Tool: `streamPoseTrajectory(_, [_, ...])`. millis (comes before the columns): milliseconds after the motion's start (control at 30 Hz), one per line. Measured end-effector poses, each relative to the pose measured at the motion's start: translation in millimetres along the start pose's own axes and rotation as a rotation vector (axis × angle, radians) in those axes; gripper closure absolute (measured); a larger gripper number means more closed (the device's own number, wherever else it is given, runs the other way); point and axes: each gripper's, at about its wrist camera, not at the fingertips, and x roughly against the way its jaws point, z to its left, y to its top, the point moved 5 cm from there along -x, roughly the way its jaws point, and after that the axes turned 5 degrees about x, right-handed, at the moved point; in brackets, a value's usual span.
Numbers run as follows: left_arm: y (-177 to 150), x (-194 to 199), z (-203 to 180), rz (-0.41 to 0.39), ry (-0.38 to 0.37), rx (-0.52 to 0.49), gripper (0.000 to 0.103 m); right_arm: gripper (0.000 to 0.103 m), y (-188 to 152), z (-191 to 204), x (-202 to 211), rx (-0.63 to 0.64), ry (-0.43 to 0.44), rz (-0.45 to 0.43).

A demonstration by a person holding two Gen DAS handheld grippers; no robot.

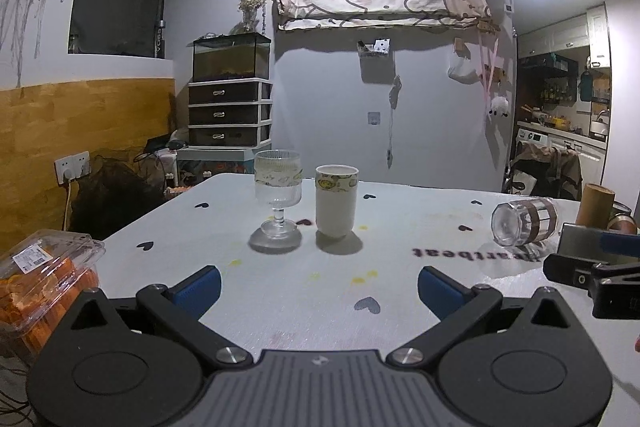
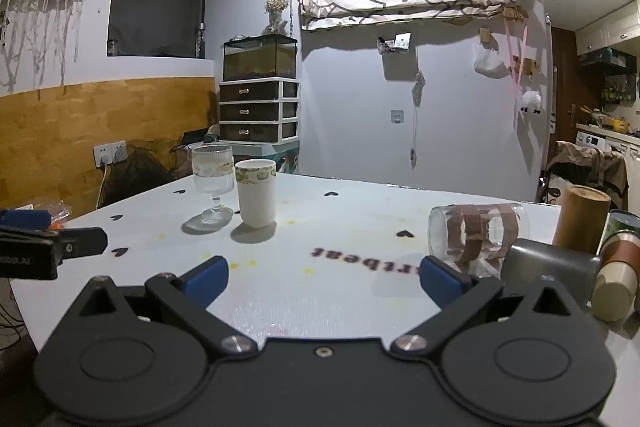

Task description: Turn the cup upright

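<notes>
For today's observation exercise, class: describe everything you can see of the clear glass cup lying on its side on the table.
The clear glass cup looks like a transparent cylindrical tumbler wrapped in brown bands with paler patches between them. It lies on its side on the white table, not upright, its thick round base towards the left in the right wrist view. It rests near the table's right side, just in front of a bamboo-coloured cylinder and beside a grey cup. Neither gripper touches it; the right gripper is open close by.

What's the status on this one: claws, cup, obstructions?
Left claw open, empty. Right claw open, empty. Glass cup on its side, untouched, just ahead of the right claw. Grey cylinder close beside it.
</notes>
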Motion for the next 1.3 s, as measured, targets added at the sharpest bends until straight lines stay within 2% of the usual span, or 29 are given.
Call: streamPoseTrajectory(1300, [-6.9,-3.4,-0.5,0.024,0.004,0.009,0.0,0.0,-3.3,-1.3,2.7,0.006,-0.004,0.006])
